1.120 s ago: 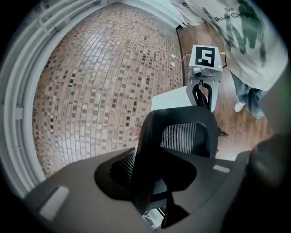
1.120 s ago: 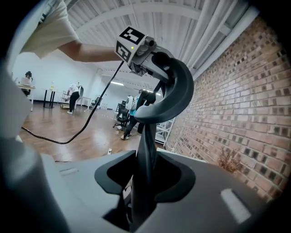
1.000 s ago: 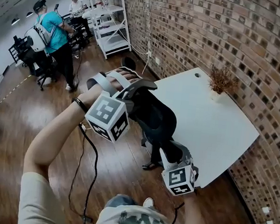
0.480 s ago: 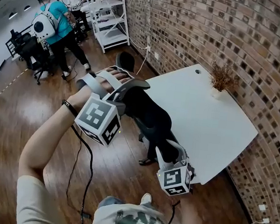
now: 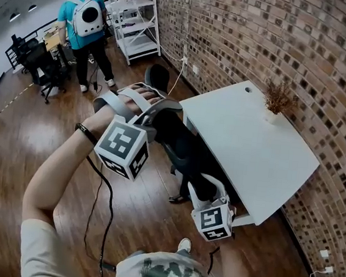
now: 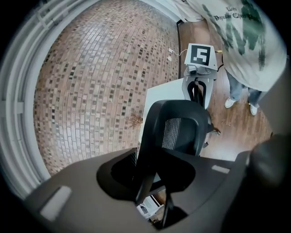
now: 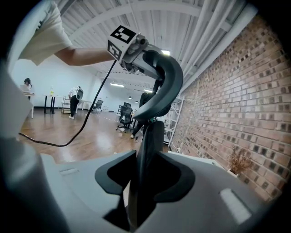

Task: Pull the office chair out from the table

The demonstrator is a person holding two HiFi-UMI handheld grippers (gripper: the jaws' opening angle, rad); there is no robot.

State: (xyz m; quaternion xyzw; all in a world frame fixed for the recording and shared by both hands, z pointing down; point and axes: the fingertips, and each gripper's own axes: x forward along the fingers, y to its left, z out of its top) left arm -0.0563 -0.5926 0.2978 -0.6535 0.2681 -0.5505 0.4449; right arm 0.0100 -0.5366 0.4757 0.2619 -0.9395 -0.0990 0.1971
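Note:
The black mesh-backed office chair point(image 5: 187, 151) stands at the near edge of the white table point(image 5: 258, 144), its back toward me. My left gripper point(image 5: 161, 114) is shut on the upper left rim of the backrest. In the left gripper view that rim point(image 6: 146, 175) runs between the jaws of my left gripper point(image 6: 152, 193), with the backrest point(image 6: 179, 127) beyond. My right gripper point(image 5: 203, 186) is shut on the opposite side of the backrest. In the right gripper view the backrest's thin edge point(image 7: 148, 145) is clamped in my right gripper point(image 7: 138, 191).
A dried plant point(image 5: 278, 98) in a small pot sits on the table by the brick wall. A white shelving rack point(image 5: 135, 20) and a person point(image 5: 85, 24) with a backpack are at the back left. A black cable point(image 5: 107, 195) trails across the wooden floor.
The chair has come out from under the table toward me, both grippers moving with it; the table's near edge now shows. The person at the back has walked further away.

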